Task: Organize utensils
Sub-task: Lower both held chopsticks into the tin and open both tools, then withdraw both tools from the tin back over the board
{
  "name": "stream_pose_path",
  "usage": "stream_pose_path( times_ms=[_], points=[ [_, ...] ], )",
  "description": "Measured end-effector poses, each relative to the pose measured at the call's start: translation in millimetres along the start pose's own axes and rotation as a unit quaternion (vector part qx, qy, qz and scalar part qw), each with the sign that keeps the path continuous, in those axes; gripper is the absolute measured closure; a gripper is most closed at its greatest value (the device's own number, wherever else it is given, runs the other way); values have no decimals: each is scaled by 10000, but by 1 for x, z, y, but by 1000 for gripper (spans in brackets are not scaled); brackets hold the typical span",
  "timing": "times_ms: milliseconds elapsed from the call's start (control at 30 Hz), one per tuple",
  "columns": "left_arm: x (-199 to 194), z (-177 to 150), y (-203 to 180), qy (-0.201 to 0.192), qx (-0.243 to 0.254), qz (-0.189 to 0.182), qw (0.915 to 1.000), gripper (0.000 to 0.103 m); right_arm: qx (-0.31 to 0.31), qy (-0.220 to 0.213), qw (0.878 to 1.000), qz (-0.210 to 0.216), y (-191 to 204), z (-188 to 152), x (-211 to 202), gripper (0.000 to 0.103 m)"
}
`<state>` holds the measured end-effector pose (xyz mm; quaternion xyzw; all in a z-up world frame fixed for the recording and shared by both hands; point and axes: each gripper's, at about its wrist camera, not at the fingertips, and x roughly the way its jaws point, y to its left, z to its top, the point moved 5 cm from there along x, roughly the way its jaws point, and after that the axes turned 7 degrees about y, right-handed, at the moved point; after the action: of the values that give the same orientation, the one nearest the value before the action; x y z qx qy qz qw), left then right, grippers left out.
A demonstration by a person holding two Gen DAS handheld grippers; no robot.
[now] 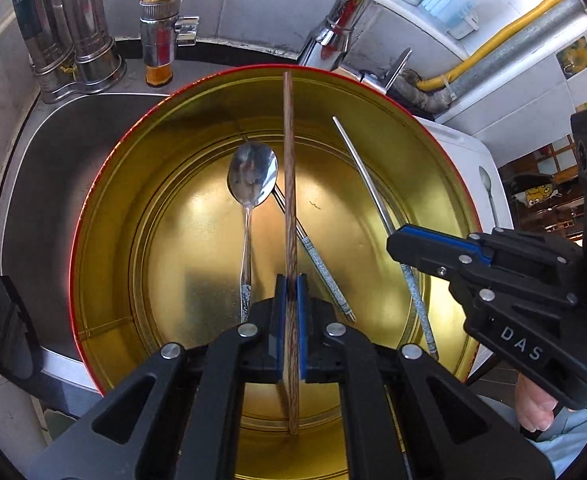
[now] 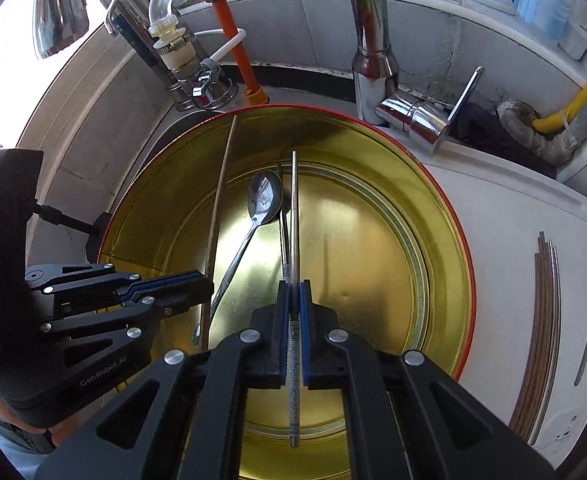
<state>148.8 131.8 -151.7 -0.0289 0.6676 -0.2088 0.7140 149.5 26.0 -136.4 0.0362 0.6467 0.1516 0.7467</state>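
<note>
The left gripper [image 1: 291,292] clamps a wooden chopstick [image 1: 289,184] over the tin [image 1: 105,208]. The right gripper [image 2: 293,300] pinches a metal chopstick [image 2: 294,208] above a spoon [image 2: 265,200].

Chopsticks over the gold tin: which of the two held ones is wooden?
The wooden chopstick is pinched in the left tongs. It is brown and grained, while the right tongs hold a silver metal chopstick.

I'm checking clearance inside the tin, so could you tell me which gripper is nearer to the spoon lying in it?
Left. The left gripper, holding a wooden chopstick, hangs beside the spoon handle; the right gripper, holding a metal chopstick, is farther across the tin.
</note>
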Motion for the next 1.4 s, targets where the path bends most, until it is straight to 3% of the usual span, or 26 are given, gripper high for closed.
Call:
stream_pose_path(
  times_ms=[333,367,400,433,467,500,600,867,1067,1400],
  points=[
    [-7,-3,2,-140,74,394,9991,94,-38,-64,9999,-117,-4,1,-5,96],
    [-10,-5,2,-149,121,497,9986,78,-78,-188,9996,-192,-3,1,-12,92],
    [-13,-8,2,-182,153,564,9981,46,-103,-310,9992,-240,-3,0,-18,74],
    [-18,-10,3,-266,166,618,9976,34,-109,-441,9985,-309,-3,-1,-25,50],
    [-23,-13,3,-372,185,641,9971,31,-121,-569,9975,-403,-3,-2,-30,40],
    [-27,-15,2,-418,189,623,9970,31,-161,-697,9961,-510,-3,-3,-35,34],
    [-30,-21,3,-444,138,599,9971,31,-246,-793,9939,-720,-1,-8,-38,28],
    [-35,-37,-3,-530,120,568,9969,31,-222,-865,9934,-723,2,-19,-47,23],
    [-42,-49,-2,-626,75,547,9965,31,-135,-948,9926,-744,6,-30,-52,13],
    [-46,-66,-16,-817,458,155,9955,31,437,-1048,9884,-1008,-8,-61,-65,11]
  ],
)
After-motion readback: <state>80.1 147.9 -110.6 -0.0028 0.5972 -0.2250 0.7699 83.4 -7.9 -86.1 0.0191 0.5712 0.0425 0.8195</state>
